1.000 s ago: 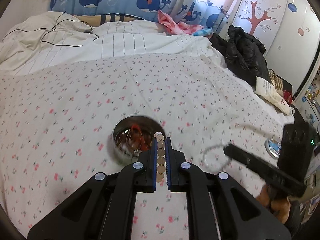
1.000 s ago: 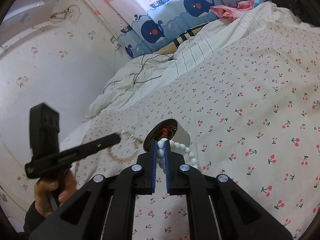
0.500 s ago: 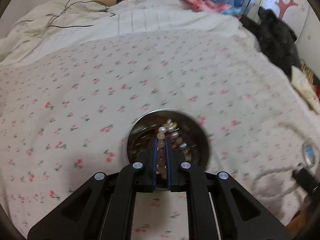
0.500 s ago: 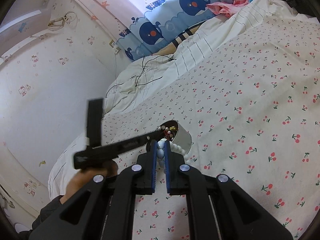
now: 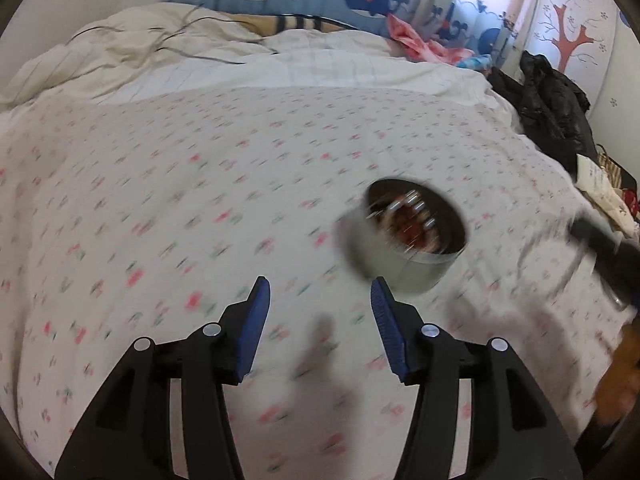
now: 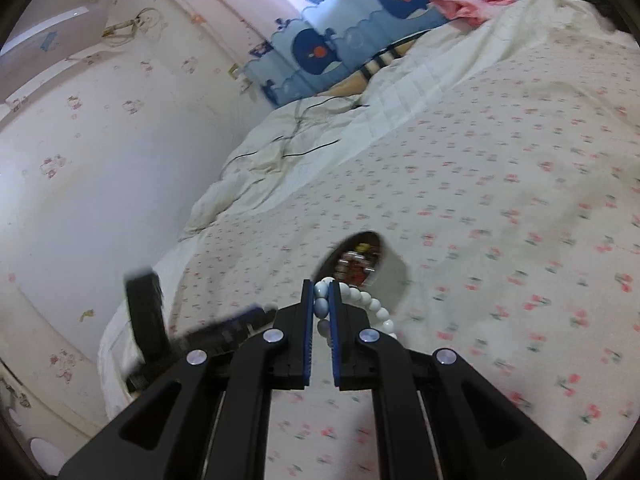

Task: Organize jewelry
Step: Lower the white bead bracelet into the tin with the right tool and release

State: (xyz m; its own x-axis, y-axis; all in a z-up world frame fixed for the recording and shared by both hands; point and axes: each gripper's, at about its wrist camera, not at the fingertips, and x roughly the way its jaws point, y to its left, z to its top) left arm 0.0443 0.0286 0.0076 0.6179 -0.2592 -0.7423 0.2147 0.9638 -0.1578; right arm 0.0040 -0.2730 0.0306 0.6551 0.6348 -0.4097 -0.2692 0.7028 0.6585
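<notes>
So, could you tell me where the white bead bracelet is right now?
In the right wrist view, the white bead bracelet is clamped in the right gripper, just short of the metal tin on the cherry-print bedspread.

Your left gripper (image 5: 320, 296) has two matte black fingers, each built of angular linked bars with triangular cut-outs near the base. Round silver screw heads mark the pivots, two on each side. The inner faces carry blue ribbed pads (image 5: 260, 308). Your right gripper (image 6: 321, 300) is built the same way: black bars, silver screws, blue ridged pads (image 6: 307, 320) along the inside edges. At the far left of the right wrist view the left gripper's black body appears blurred.
</notes>
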